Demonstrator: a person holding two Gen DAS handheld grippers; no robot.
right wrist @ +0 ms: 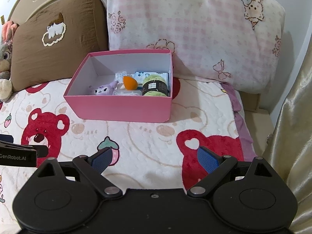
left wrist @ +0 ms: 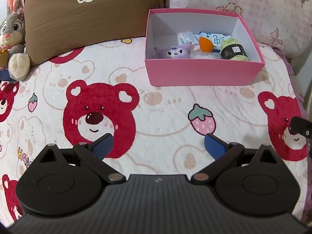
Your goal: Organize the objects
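Note:
A pink cardboard box (left wrist: 202,72) (right wrist: 120,108) stands on the bear-print blanket near the pillows. Inside lie a purple plush doll (left wrist: 174,51) (right wrist: 102,89), an orange teardrop sponge (left wrist: 205,42) (right wrist: 129,82), a green yarn ball with a black label (left wrist: 234,51) (right wrist: 155,86), a clear plastic case (left wrist: 203,55) (right wrist: 126,93) and white-blue packets (left wrist: 214,37) (right wrist: 144,75). My left gripper (left wrist: 159,146) hovers open over the blanket, well short of the box, nothing between its blue pads. My right gripper (right wrist: 155,159) is likewise open and empty in front of the box.
A brown pillow (left wrist: 87,15) (right wrist: 50,44) and a pink checked pillow (left wrist: 243,5) (right wrist: 195,33) lean behind the box. A grey rabbit plush (left wrist: 13,37) (right wrist: 4,62) sits at the far left. A gold curtain (right wrist: 292,136) hangs past the bed's right edge.

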